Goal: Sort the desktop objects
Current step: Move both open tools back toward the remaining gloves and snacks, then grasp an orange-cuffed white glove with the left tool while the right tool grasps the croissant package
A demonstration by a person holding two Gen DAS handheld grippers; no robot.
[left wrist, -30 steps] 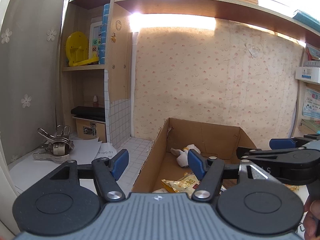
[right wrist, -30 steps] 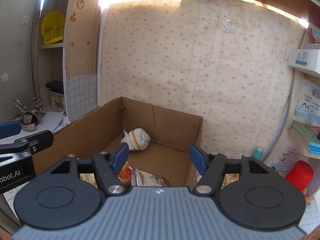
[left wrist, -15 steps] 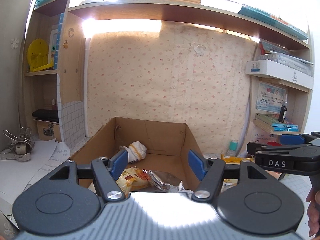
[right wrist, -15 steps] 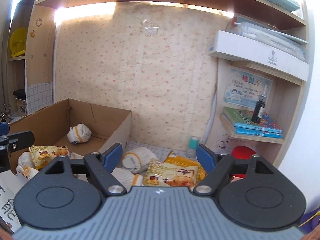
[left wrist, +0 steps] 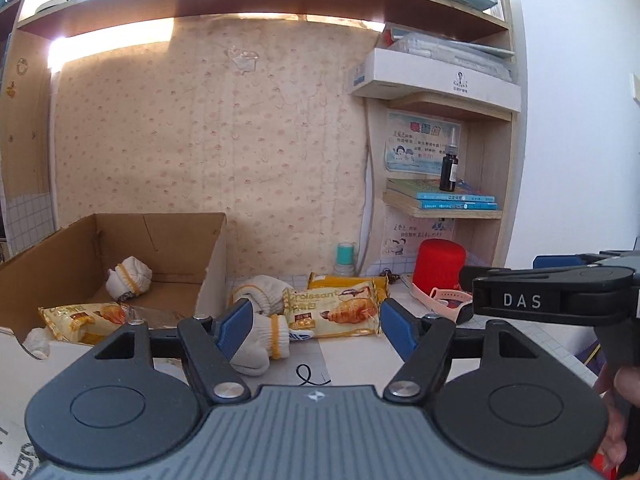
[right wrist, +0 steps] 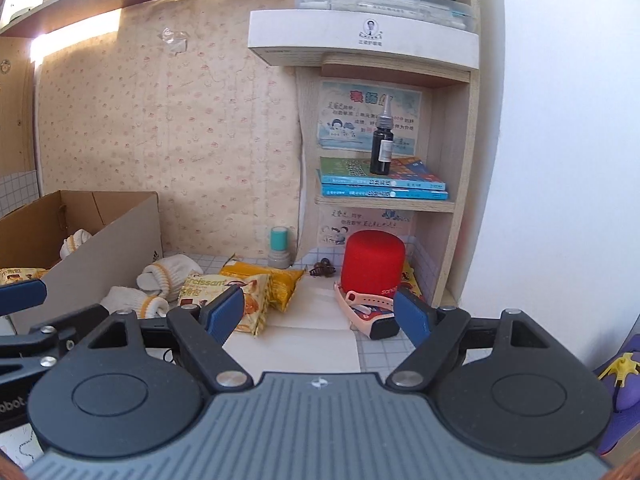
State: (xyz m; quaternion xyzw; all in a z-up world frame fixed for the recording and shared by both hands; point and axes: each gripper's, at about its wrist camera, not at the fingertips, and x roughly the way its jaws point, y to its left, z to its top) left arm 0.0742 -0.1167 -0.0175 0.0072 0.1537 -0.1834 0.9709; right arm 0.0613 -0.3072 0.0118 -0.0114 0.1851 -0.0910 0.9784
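Left wrist view: the left hand-held gripper (left wrist: 313, 327) is seen with its blue-padded fingers spread wide and nothing held between them, above the desk (left wrist: 356, 360). Beyond the fingers, a croissant packet (left wrist: 331, 312) lies flat on the desk, touching a pair of rolled white gloves (left wrist: 260, 320) at its left; a second yellow packet (left wrist: 344, 282) lies just behind it. An open cardboard box (left wrist: 120, 248) stands at the left and contains a glove roll (left wrist: 128, 278) and another snack packet (left wrist: 80, 320). At the far right, a red cylinder (left wrist: 440, 268) stands with a pink watch (left wrist: 444, 300) touching its base, and a teal-capped stamp (left wrist: 345, 259) stands against the wall. Right wrist view: the right hand-held gripper (right wrist: 319, 314) is likewise seen wide open and empty, with the pink watch just beyond its right finger and the croissant packet behind its left finger. A dark dropper bottle (right wrist: 382, 146) stands upright on blue books (right wrist: 384, 184) on the shelf.
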